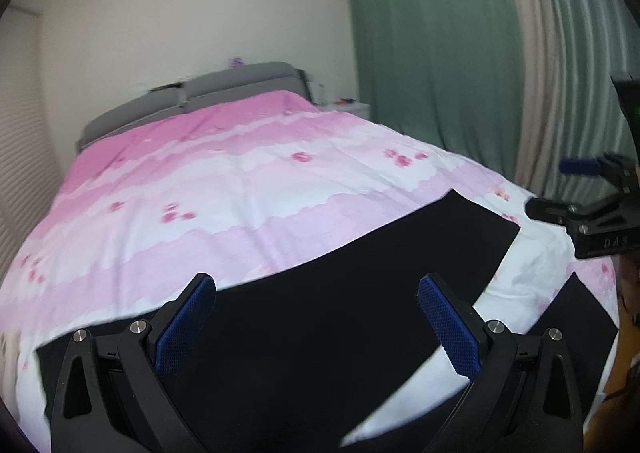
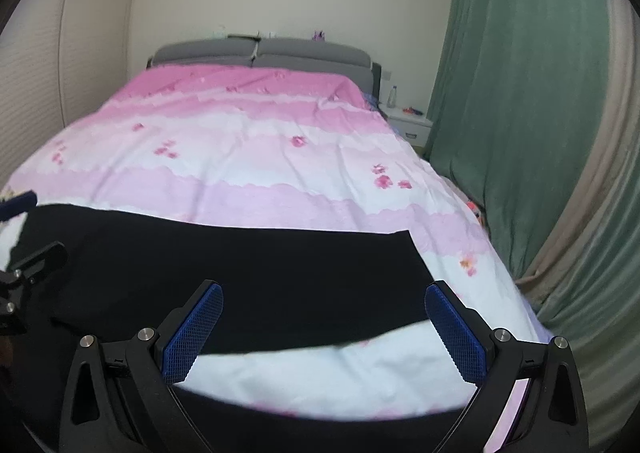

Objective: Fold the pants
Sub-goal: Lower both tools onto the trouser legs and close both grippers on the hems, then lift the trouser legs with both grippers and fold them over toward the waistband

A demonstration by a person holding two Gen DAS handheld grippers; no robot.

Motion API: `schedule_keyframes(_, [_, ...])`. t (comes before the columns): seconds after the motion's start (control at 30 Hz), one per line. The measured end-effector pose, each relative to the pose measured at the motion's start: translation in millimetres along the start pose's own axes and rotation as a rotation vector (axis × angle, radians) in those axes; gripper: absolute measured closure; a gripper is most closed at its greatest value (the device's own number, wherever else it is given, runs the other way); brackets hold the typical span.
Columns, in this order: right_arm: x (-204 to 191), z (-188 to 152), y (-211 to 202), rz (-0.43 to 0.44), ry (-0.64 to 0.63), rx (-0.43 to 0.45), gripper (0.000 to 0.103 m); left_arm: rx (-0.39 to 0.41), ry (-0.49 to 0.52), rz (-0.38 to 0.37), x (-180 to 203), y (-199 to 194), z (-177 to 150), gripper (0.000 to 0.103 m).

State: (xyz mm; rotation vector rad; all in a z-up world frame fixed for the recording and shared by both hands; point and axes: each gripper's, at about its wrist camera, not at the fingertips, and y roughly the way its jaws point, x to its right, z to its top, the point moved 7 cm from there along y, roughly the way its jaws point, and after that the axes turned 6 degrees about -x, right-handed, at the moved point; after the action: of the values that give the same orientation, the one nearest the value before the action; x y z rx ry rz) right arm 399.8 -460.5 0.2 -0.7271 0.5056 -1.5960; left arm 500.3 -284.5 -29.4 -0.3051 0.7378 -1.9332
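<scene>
Black pants (image 1: pixel 320 265) lie flat across the near end of the bed (image 1: pixel 240 181), legs spread apart toward the right. Left hand-held gripper (image 1: pixel 316 325) and right hand-held gripper (image 2: pixel 324 329): both wide open, holding nothing, hovering above the fabric. Likely soft, light, limp; pinch at a hem or waistband corner. Only partial lettering "DAS" readable on the right gripper body.

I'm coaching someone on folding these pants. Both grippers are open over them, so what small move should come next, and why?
Probably lower the right gripper onto the far leg's hem and close. The black pants lie flat on the pink duvet with legs spread in a V, ungrasped; both grippers, the left gripper too, are open, holding nothing. Laying one leg over the other comes first.
</scene>
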Motion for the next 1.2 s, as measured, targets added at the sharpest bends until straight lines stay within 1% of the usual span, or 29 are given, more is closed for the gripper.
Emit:
schedule_keyframes(0.07, [13.8,11.1,24.6,0.02,-0.021,-0.005,0.001,-0.021,0.036,-0.016,15.8,34.2,11.8,0.0])
schedule_keyframes(0.17, [33.5,24.3,60.6,0.042,-0.058,-0.016,0.001,-0.053,0.094,-0.06,46.1,84.7,24.7,0.001])
schedule_keyframes(0.2, [42.9,28.1,77.0,0.033,-0.074,-0.026,0.001,-0.058,0.105,-0.067,51.8,94.8,25.5,0.002])
schedule_keyframes(0.23, [51.8,30.4,93.0,0.026,-0.084,-0.04,0.001,-0.074,0.124,-0.075,62.2,114.5,28.5,0.003])
schedule_keyframes(0.33, [75.6,32.3,135.5,0.026,-0.084,-0.081,0.002,-0.114,0.124,-0.094,77.7,156.2,36.7,0.007])
schedule_keyframes(0.37, [83.8,31.8,148.0,0.027,-0.078,-0.096,0.005,-0.125,0.122,-0.106,82.3,167.7,39.6,0.008])
schedule_keyframes(0.4, [94.3,31.8,165.0,0.031,-0.069,-0.117,0.009,-0.133,0.123,-0.115,86.5,179.3,43.0,0.011])
schedule_keyframes(0.43, [102.0,31.9,178.0,0.035,-0.063,-0.133,0.01,-0.138,0.127,-0.115,89.3,191.2,46.8,0.013])
schedule_keyframes(0.5, [117.7,31.8,205.0,0.062,-0.039,-0.164,0.015,-0.153,0.129,-0.117,89.8,211.2,52.0,0.014])
schedule_keyframes(0.6, [138.1,32.5,241.1,0.09,-0.007,-0.199,0.017,-0.183,0.107,-0.126,85.3,238.8,55.5,0.018])
schedule_keyframes(0.7, [149.5,34.6,269.4,0.104,0.018,-0.217,0.017,-0.213,0.088,-0.151,82.6,261.0,51.9,0.025])
schedule_keyframes(0.73, [153.1,35.6,278.4,0.098,0.02,-0.223,0.018,-0.218,0.09,-0.146,81.7,265.3,49.9,0.028])
schedule_keyframes(0.77, [156.6,35.2,289.6,0.095,0.019,-0.234,0.024,-0.227,0.092,-0.139,81.5,271.1,46.9,0.03])
schedule_keyframes(0.8, [158.0,34.0,297.6,0.108,0.023,-0.247,0.034,-0.237,0.093,-0.145,81.3,275.0,43.1,0.033])
schedule_keyframes(0.83, [159.5,31.5,306.7,0.13,0.034,-0.269,0.039,-0.249,0.094,-0.152,81.7,278.8,40.5,0.036])
schedule_keyframes(0.87, [160.9,29.0,314.9,0.155,0.049,-0.292,0.047,-0.266,0.093,-0.163,81.2,283.1,36.6,0.038])
schedule_keyframes(0.9, [161.1,25.2,323.9,0.188,0.065,-0.325,0.052,-0.278,0.092,-0.174,80.7,286.0,33.8,0.04])
schedule_keyframes(0.93, [160.7,22.0,331.6,0.211,0.071,-0.352,0.053,-0.285,0.09,-0.183,79.6,288.4,32.0,0.04])
schedule_keyframes(0.97, [159.5,19.7,335.3,0.218,0.07,-0.363,0.056,-0.287,0.09,-0.187,78.4,290.1,30.9,0.04])
schedule_keyframes(1.0, [157.8,20.4,336.6,0.233,0.069,-0.355,0.06,-0.29,0.092,-0.189,77.3,290.5,29.8,0.042])
schedule_keyframes(1.03, [156.6,22.3,336.8,0.257,0.073,-0.346,0.06,-0.296,0.099,-0.189,75.8,292.9,28.2,0.047])
schedule_keyframes(1.07, [154.2,23.7,336.0,0.275,0.08,-0.339,0.06,-0.304,0.103,-0.19,74.9,294.3,27.0,0.049])
schedule_keyframes(1.1, [152.3,25.2,336.8,0.28,0.081,-0.336,0.063,-0.319,0.097,-0.197,72.8,296.7,25.9,0.053])
schedule_keyframes(1.13, [150.6,25.7,338.4,0.28,0.077,-0.339,0.065,-0.326,0.087,-0.206,71.4,297.3,25.8,0.06])
schedule_keyframes(1.17, [148.4,25.7,340.7,0.273,0.067,-0.348,0.073,-0.336,0.071,-0.223,69.7,298.0,25.3,0.065])
schedule_keyframes(1.2, [145.7,26.4,343.7,0.261,0.055,-0.358,0.079,-0.351,0.053,-0.248,68.5,298.9,24.2,0.077])
